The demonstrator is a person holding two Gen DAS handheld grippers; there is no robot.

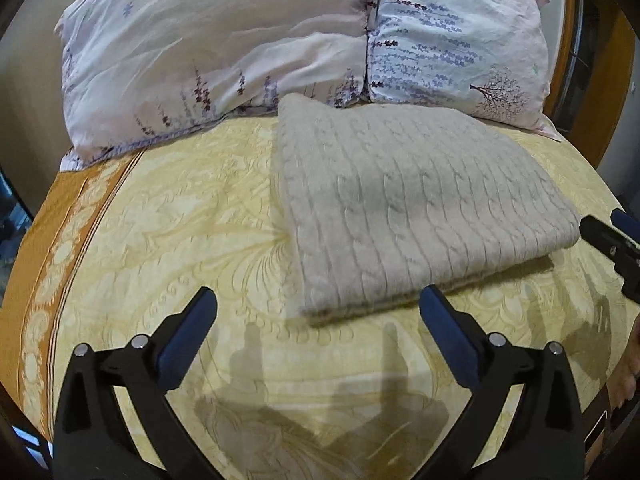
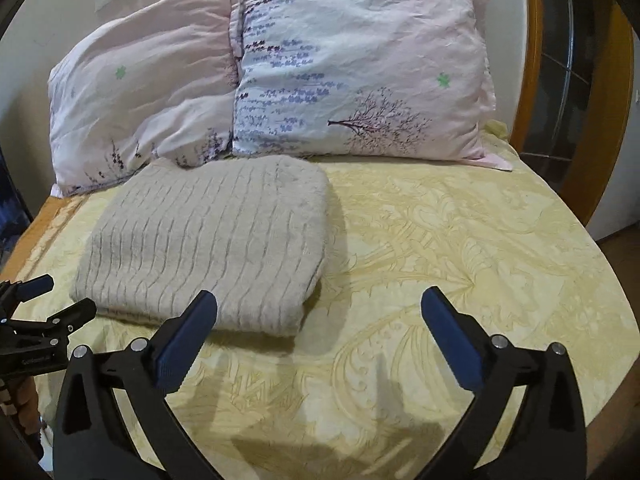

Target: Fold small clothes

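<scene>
A beige cable-knit sweater (image 1: 404, 200) lies folded into a thick rectangle on the yellow bedspread (image 1: 180, 240). It also shows in the right wrist view (image 2: 208, 240). My left gripper (image 1: 318, 304) is open and empty, held just before the sweater's near edge. My right gripper (image 2: 319, 308) is open and empty, in front of the sweater's near right corner. The right gripper's tips (image 1: 612, 236) show at the right edge of the left wrist view. The left gripper (image 2: 60, 300) shows open at the left edge of the right wrist view.
Two floral pillows (image 1: 224, 48) (image 2: 360, 64) lean against the wall behind the sweater. An orange band (image 1: 48, 240) runs along the bed's left edge. A wooden headboard frame (image 2: 536, 60) curves at the right. Bare bedspread (image 2: 460, 240) lies right of the sweater.
</scene>
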